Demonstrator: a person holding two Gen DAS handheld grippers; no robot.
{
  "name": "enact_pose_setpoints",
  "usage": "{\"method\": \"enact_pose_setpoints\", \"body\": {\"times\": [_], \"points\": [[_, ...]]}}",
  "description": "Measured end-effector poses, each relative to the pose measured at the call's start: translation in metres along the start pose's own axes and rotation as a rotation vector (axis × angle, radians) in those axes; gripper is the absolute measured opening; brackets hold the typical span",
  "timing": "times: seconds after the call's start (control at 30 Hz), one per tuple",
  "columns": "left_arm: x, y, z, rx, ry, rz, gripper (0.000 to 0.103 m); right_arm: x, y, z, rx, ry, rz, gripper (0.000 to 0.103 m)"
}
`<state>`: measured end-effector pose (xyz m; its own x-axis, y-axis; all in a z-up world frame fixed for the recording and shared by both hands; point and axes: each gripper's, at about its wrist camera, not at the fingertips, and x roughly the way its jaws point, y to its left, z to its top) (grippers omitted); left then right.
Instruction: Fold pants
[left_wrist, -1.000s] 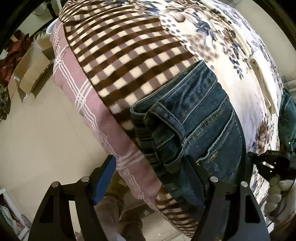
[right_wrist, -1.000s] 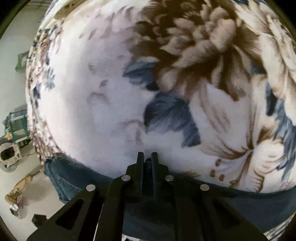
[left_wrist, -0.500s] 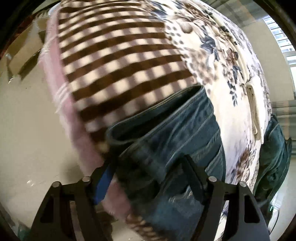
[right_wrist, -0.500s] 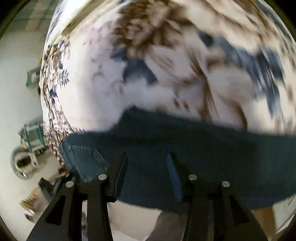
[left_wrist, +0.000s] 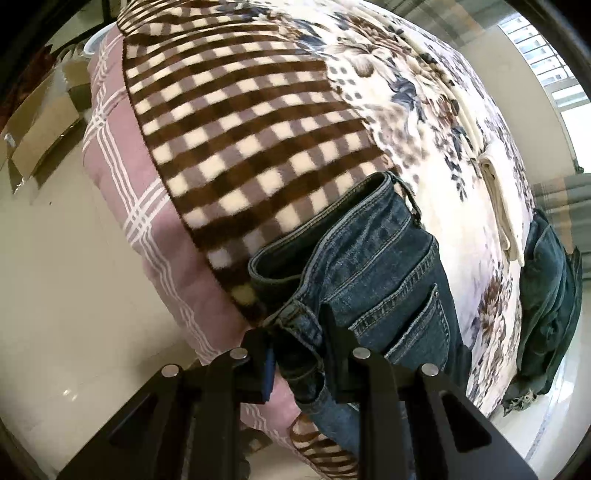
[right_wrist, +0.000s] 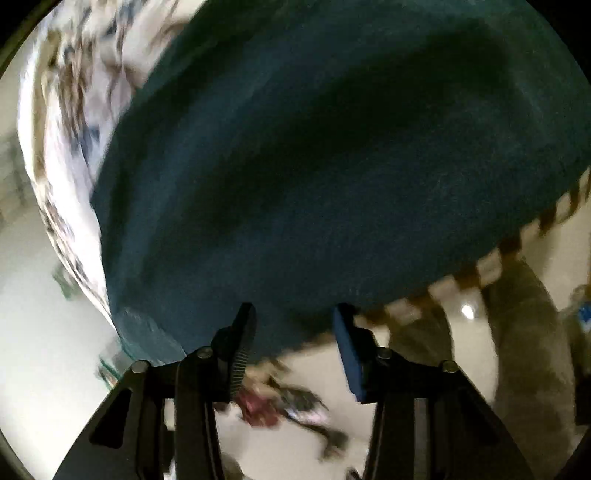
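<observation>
The left tongs (left_wrist: 299, 347) are closing on the waistband of the jeans (left_wrist: 373, 266), which lie on the bed (left_wrist: 236, 122) just ahead. The right tongs (right_wrist: 291, 339) stand wide, nothing between them. Judged: gripping before folding; next, the right needs cloth. Only its blurred view shows dark denim overhead.
</observation>
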<state>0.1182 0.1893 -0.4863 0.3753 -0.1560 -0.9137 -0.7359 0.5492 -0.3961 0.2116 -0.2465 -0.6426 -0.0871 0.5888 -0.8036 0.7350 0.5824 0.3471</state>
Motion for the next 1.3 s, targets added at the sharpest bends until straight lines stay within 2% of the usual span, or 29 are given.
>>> {"method": "enact_pose_setpoints", "body": {"times": [0.07, 0.13, 0.2, 0.27, 0.3, 0.33, 0.37, 0.4, 0.43, 0.47, 0.57, 0.6, 0.67, 0.8, 0.83, 0.87, 0.93, 1.03, 1.1, 1.13, 1.17, 1.23, 1.3], "points": [[0.001, 0.002, 0.001, 0.006, 0.003, -0.002, 0.018, -0.002, -0.009, -0.004, 0.01, -0.049, -0.015, 0.0], [0.003, 0.003, 0.004, 0.01, 0.012, 0.002, 0.018, -0.002, -0.017, -0.012, -0.011, -0.06, -0.077, 0.0], [0.008, 0.003, 0.005, 0.019, 0.025, 0.01, 0.019, -0.002, -0.022, -0.018, -0.045, -0.037, -0.074, 0.0], [0.008, 0.0, 0.006, 0.026, 0.05, 0.035, 0.022, -0.008, -0.022, -0.019, -0.092, -0.017, -0.061, 0.006], [0.004, -0.003, 0.006, 0.033, 0.059, 0.041, 0.022, -0.016, -0.021, -0.021, -0.132, -0.018, -0.051, 0.012], [-0.004, -0.013, 0.003, 0.066, 0.063, 0.058, 0.022, -0.026, -0.021, -0.024, -0.163, -0.037, -0.049, 0.042], [-0.011, -0.023, 0.0, 0.108, 0.06, 0.091, 0.026, -0.037, -0.019, -0.025, -0.191, -0.065, -0.046, 0.076], [-0.019, -0.035, -0.004, 0.163, 0.055, 0.133, 0.028, -0.048, -0.02, -0.027, -0.21, -0.099, -0.031, 0.087], [-0.026, -0.05, -0.011, 0.228, 0.047, 0.172, 0.041, -0.062, -0.022, -0.026, -0.22, -0.14, -0.004, 0.092], [-0.033, -0.068, -0.02, 0.298, 0.038, 0.191, 0.057, -0.076, -0.029, -0.026, -0.223, -0.178, 0.02, 0.092], [-0.044, -0.125, -0.057, 0.503, -0.001, 0.189, 0.081, -0.12, -0.062, -0.017, -0.203, -0.307, 0.053, 0.092], [-0.041, -0.143, -0.071, 0.563, -0.001, 0.184, 0.085, -0.136, -0.076, -0.01, -0.189, -0.34, 0.053, 0.092], [-0.026, -0.184, -0.104, 0.673, 0.016, 0.174, 0.087, -0.169, -0.114, 0.004, -0.145, -0.431, 0.062, 0.092], [0.022, -0.247, -0.174, 0.78, 0.11, 0.134, 0.087, -0.24, -0.21, 0.047, -0.019, -0.591, 0.073, 0.091], [0.036, -0.26, -0.193, 0.804, 0.136, 0.124, 0.087, -0.257, -0.237, 0.061, 0.01, -0.629, 0.081, 0.088], [0.051, -0.277, -0.215, 0.828, 0.162, 0.128, 0.087, -0.269, -0.258, 0.07, 0.032, -0.663, 0.1, 0.08], [0.079, -0.299, -0.246, 0.861, 0.221, 0.12, 0.087, -0.292, -0.304, 0.101, 0.072, -0.688, 0.159, 0.072], [0.121, -0.319, -0.29, 0.898, 0.298, 0.15, 0.087, -0.313, -0.356, 0.143, 0.095, -0.699, 0.239, 0.071], [0.146, -0.321, -0.314, 0.931, 0.317, 0.209, 0.087, -0.313, -0.376, 0.165, 0.104, -0.705, 0.307, 0.069], [0.158, -0.321, -0.323, 0.961, 0.305, 0.265, 0.088, -0.309, -0.377, 0.174, 0.104, -0.703, 0.324, 0.068], [0.163, -0.32, -0.327, 0.978, 0.291, 0.284, 0.092, -0.308, -0.382, 0.181, 0.106, -0.711, 0.356, 0.067], [0.169, -0.32, -0.33, 0.985, 0.277, 0.283, 0.103, -0.304, -0.39, 0.196, 0.109, -0.72, 0.436, 0.066], [0.175, -0.32, -0.329, 0.967, 0.277, 0.289, 0.103, -0.3, -0.393, 0.205, 0.111, -0.732, 0.519, 0.066]]}}
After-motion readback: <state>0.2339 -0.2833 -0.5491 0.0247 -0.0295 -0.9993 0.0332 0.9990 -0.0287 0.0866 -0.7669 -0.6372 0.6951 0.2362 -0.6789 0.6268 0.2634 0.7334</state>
